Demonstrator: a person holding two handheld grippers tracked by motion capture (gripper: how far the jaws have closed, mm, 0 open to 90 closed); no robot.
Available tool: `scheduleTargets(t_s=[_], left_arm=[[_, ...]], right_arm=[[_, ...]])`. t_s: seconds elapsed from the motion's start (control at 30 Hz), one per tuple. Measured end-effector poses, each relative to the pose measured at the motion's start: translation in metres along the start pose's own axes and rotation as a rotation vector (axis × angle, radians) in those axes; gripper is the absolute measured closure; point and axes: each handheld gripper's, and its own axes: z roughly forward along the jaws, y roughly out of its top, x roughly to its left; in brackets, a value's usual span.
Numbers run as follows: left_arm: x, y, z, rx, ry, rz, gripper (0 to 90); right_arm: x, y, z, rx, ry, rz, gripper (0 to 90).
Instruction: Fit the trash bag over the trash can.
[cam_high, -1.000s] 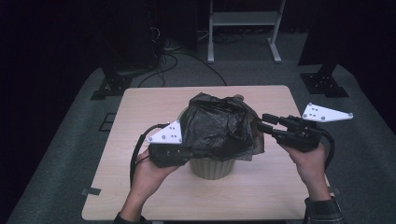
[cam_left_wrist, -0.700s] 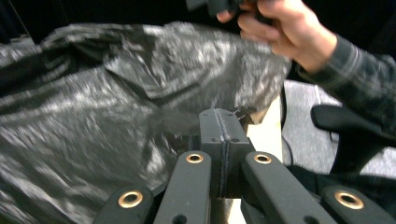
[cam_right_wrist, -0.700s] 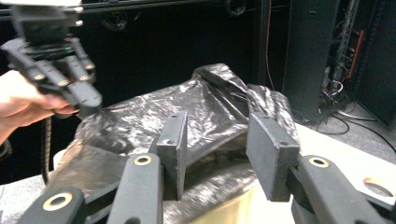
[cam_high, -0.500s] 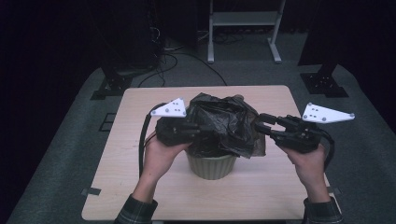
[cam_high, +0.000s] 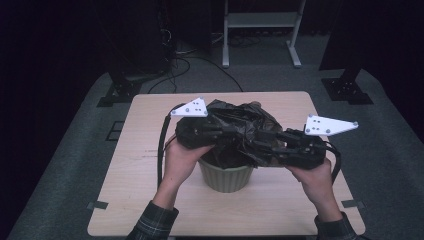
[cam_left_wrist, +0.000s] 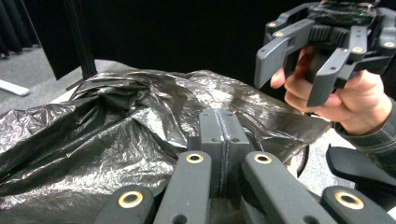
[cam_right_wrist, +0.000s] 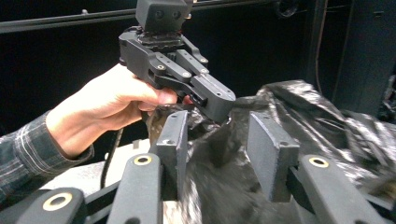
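A black bin bag (cam_high: 240, 132) is draped over the pale green bin (cam_high: 226, 175) at the middle of the table (cam_high: 125, 200). The left gripper (cam_left_wrist: 224, 133) comes in from the left with its jaws pressed together, apparently pinching a fold of the bag's near-left rim. The right gripper (cam_right_wrist: 219, 140) comes in from the right with jaws spread wide and bag plastic between them; its next grip would probably be that right-hand edge, lying straight ahead of it.

Left hand-held gripper (cam_left_wrist: 219, 135) jaws closed — right hand-held gripper (cam_right_wrist: 219, 140) jaws apart

dim room, black surroundings, lit table (cam_high: 150, 165), soft blurry frames.
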Motion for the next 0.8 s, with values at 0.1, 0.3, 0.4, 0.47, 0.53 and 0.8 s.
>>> scheduleTargets(t_s=[0.1, 0.3, 0.4, 0.47, 0.53, 0.8], left_arm=[[-0.003, 0.001, -0.004, -0.006, -0.002, 0.005, 89.7], [-0.008, 0.000, -0.010, -0.016, -0.012, 0.009, 89.7], [-0.010, -0.002, -0.011, -0.013, -0.029, 0.010, 89.7], [-0.012, -0.004, -0.012, -0.001, -0.047, 0.016, 89.7], [-0.014, -0.006, -0.012, 0.003, -0.057, 0.020, 82.2], [-0.013, 0.008, -0.011, 0.015, -0.061, 0.036, 53.7]], right_arm=[[0.003, 0.000, 0.007, 0.010, 0.017, 0.004, 57.9], [0.004, -0.002, 0.019, 0.054, 0.009, -0.008, 67.9], [0.002, -0.003, 0.020, 0.067, -0.003, -0.008, 81.9], [0.001, -0.003, 0.019, 0.076, -0.017, -0.024, 89.7], [0.000, -0.003, 0.018, 0.080, -0.027, -0.037, 90.0], [-0.003, 0.002, 0.017, 0.090, -0.018, -0.058, 90.0]])
